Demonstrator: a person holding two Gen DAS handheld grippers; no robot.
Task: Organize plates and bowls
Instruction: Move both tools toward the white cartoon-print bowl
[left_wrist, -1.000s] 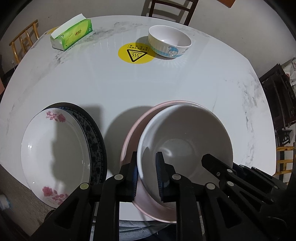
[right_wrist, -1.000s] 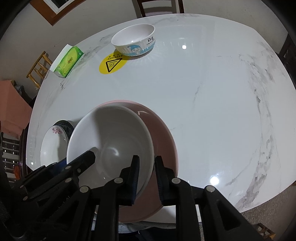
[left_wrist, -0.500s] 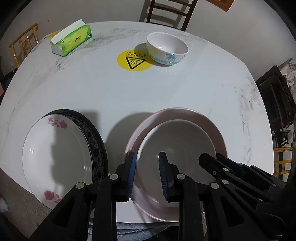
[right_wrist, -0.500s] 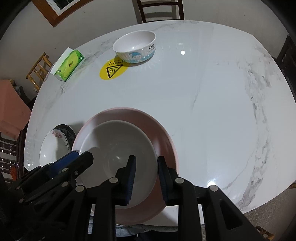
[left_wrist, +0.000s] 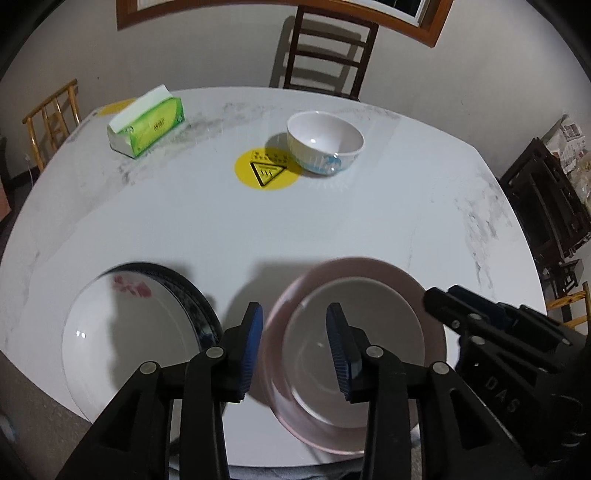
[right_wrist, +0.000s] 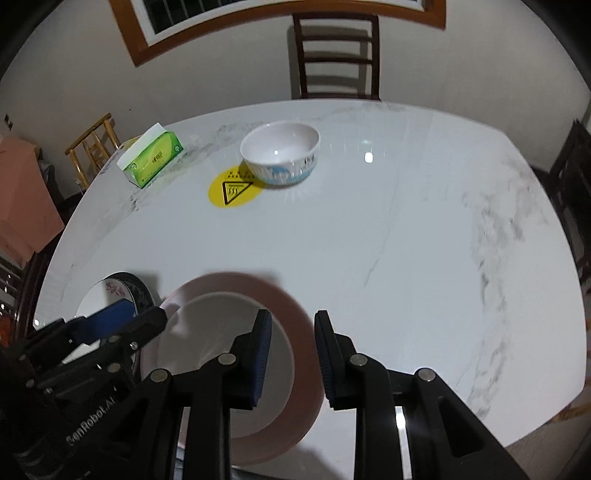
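A plain white bowl (left_wrist: 354, 332) (right_wrist: 214, 332) rests in a pink plate (left_wrist: 369, 269) (right_wrist: 295, 310) at the table's near edge. A white floral plate (left_wrist: 122, 343) lies on a dark patterned plate (left_wrist: 195, 299) to its left; both show in the right wrist view (right_wrist: 110, 291). A white bowl with blue print (left_wrist: 325, 147) (right_wrist: 280, 153) stands at the far side. My left gripper (left_wrist: 295, 343) is open and empty above the pink plate's left rim. My right gripper (right_wrist: 291, 354) is open and empty above its right rim.
A green tissue box (left_wrist: 147, 125) (right_wrist: 151, 158) sits far left on the white marble table (left_wrist: 258, 221) (right_wrist: 406, 240). A yellow warning sticker (left_wrist: 266, 170) (right_wrist: 232, 190) lies next to the printed bowl. A dark chair (left_wrist: 325, 48) (right_wrist: 336, 55) stands behind the table.
Both grippers let go of the plain white bowl, which came down flat into the pink plate. Both opened wide and pulled back and up.
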